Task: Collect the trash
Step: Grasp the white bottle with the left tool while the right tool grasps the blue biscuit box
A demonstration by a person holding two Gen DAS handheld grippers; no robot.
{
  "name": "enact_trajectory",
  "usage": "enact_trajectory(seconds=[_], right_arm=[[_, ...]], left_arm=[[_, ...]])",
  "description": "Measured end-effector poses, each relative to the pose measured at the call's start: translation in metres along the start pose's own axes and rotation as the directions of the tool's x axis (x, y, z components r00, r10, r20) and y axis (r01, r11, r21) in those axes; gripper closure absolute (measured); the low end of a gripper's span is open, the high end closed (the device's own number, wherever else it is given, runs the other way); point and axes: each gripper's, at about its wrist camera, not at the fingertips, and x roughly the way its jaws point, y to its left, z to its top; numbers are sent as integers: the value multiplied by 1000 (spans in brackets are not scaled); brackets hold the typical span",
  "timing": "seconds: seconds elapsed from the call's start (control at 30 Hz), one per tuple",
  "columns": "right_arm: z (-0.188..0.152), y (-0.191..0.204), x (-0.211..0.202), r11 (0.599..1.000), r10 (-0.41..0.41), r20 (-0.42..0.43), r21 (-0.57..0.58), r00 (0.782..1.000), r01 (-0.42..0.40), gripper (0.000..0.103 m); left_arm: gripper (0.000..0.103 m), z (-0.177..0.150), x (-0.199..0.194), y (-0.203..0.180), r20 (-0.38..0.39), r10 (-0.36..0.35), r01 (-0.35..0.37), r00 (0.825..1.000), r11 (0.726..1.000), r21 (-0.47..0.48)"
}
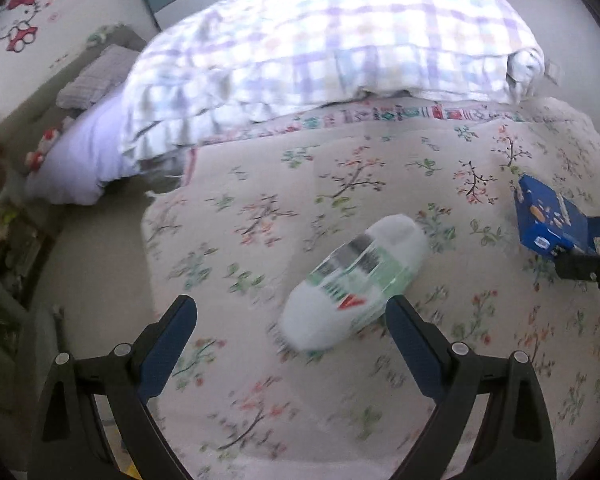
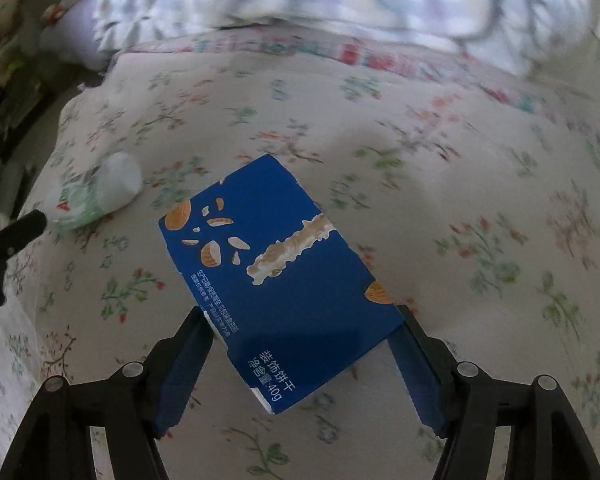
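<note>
Right now two pieces of trash on the floral bedspread (image 1: 340, 184), both closed up, contents hidden. Blue biscuit box (image 2: 276, 276) flat between the right gripper (image 2: 300, 364) fingers, near end well inside the jaws; right pad against the box edge, left pad at or just off the other edge, contact there unclear, so grip cannot be told. Box printed with almond pictures and white text, torn strip across the face. White plastic bottle (image 1: 352, 284) lying on its side, green label, just ahead of the left gripper (image 1: 292, 344) and toward its right finger (image 1: 412, 340); blurred, cap end not readable. Left gripper wide open, nothing between the pads, bottle not yet inside. Same bottle seen far left of the right gripper, beside the left gripper's black finger tip. Bed edge close on the left gripper's left side, bare floor (image 1: 96, 264) below it. Open spread beyond both grippers up to the folded plaid quilt (image 1: 332, 40). Plenty of free cloth right of the box.
</note>
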Motion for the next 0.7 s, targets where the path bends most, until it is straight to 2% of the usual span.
enact_trajectory(seconds=[0.2, 0.27, 0.3, 0.37, 0.47, 0.6, 0.67, 0.7], right_arm=[[-6, 4, -3, 999, -5, -19, -35, 1000, 4, 27], [-8, 5, -4, 999, -5, -24, -44, 1000, 4, 27], [-9, 4, -5, 999, -5, -26, -44, 1000, 3, 27], [-10, 4, -6, 999, -7, -27, -43, 1000, 6, 27], [-11, 6, -6, 999, -16, -31, -46, 999, 15, 27], [-11, 9, -8, 999, -16, -39, -36, 999, 15, 27], [-13, 10, -11, 1000, 0, -43, -13, 999, 0, 27], [-14, 11, -13, 1000, 10, -44, 1, 999, -10, 27]], left_arm=[[7, 10, 21, -18, -1, -59, 59, 998, 998, -25], [11, 9, 29, -24, -22, -71, 71, 997, 997, -20], [17, 7, 33, -26, -36, -74, 73, 997, 997, -15], [17, 4, 35, -28, -28, -66, 65, 997, 998, -12], [19, -2, 27, -24, 5, -108, 108, 994, 991, -75], [21, -16, 16, -21, 26, -124, 127, 992, 983, -133], [62, -25, 13, -19, 13, -124, 125, 992, 980, -154], [68, -30, 13, -15, -17, -128, 122, 992, 974, -190]])
